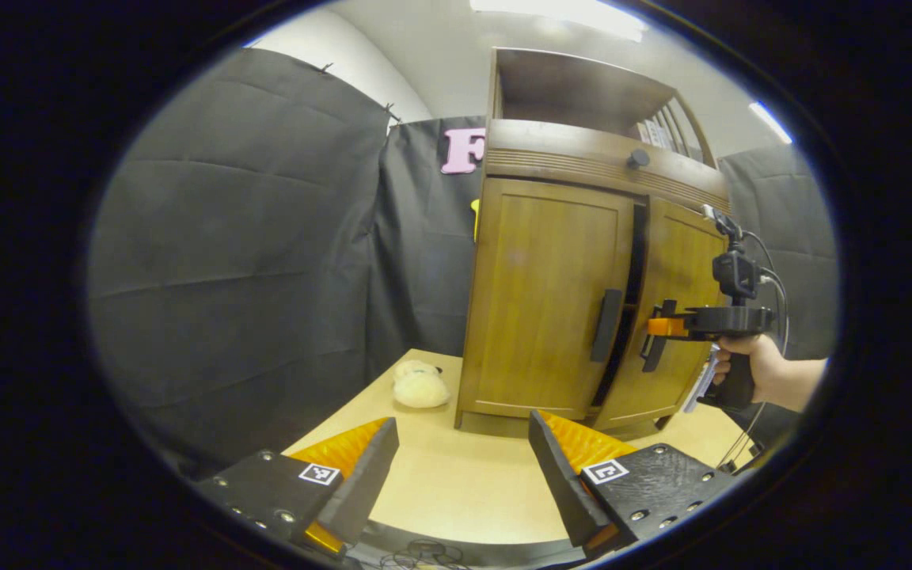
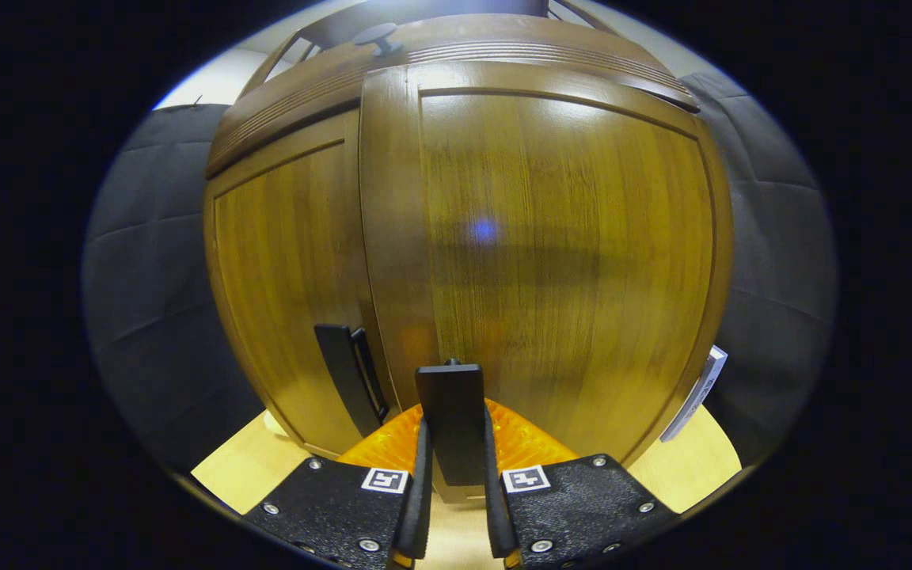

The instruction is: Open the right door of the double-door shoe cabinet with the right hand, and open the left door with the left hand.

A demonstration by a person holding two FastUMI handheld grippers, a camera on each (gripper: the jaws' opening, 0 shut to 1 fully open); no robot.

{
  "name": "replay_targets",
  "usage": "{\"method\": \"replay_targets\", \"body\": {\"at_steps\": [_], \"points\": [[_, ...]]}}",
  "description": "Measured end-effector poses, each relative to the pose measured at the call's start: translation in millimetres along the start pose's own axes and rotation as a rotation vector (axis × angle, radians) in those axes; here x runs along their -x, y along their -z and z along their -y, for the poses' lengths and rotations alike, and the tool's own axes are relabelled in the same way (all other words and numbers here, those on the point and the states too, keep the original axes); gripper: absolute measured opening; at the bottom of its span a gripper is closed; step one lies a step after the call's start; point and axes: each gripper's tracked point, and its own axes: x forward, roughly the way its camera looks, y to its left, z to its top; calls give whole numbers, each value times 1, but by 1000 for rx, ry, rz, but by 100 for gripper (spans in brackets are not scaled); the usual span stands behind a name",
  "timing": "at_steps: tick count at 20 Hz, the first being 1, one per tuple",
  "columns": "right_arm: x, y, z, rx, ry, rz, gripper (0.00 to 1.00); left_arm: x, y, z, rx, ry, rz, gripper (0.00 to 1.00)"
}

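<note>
The cabinet (image 1: 583, 261) sits on a light wood table (image 1: 456, 483), toward the back, with black cloth walls around it. In the left gripper view the left gripper (image 1: 460, 467) hangs low over the table in front of the cabinet, fingers spread wide apart with nothing between them, well short of the left door (image 1: 543, 293). That door looks flush and closed, its dark handle (image 1: 606, 324) standing vertical near the inner edge. The right door (image 1: 674, 317) is cracked open a bit, with a dark gap between the two doors. A hand (image 1: 757, 368) comes in from the right holding the right gripper (image 1: 654, 336), which is at that door's handle. In the right gripper view it's clearer: the right gripper (image 2: 456, 475) is clamped on the right door's handle (image 2: 450, 419), one finger pressed on each side of it, and the right door (image 2: 559, 253) is swung out toward the camera, in front of the left door (image 2: 290, 293). The left door's handle (image 2: 349, 384) shows just to the left, untouched. There's also a fluffy cream thing (image 1: 419, 386) on the table left of the cabinet, can't tell what it is, and a knob (image 1: 637, 158) on the band above the doors.
</note>
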Motion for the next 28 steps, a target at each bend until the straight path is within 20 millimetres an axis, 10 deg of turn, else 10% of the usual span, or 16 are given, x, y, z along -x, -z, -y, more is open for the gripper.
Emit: {"method": "replay_targets", "body": {"at_steps": [7, 28], "points": [[6, -29, 18, -7, -26, -19, 30, -5, -3, 6, -3, 39, -2, 100], [13, -29, 17, -42, 27, -35, 25, -28, -24, 72, 4, 260, 26, 95]]}}
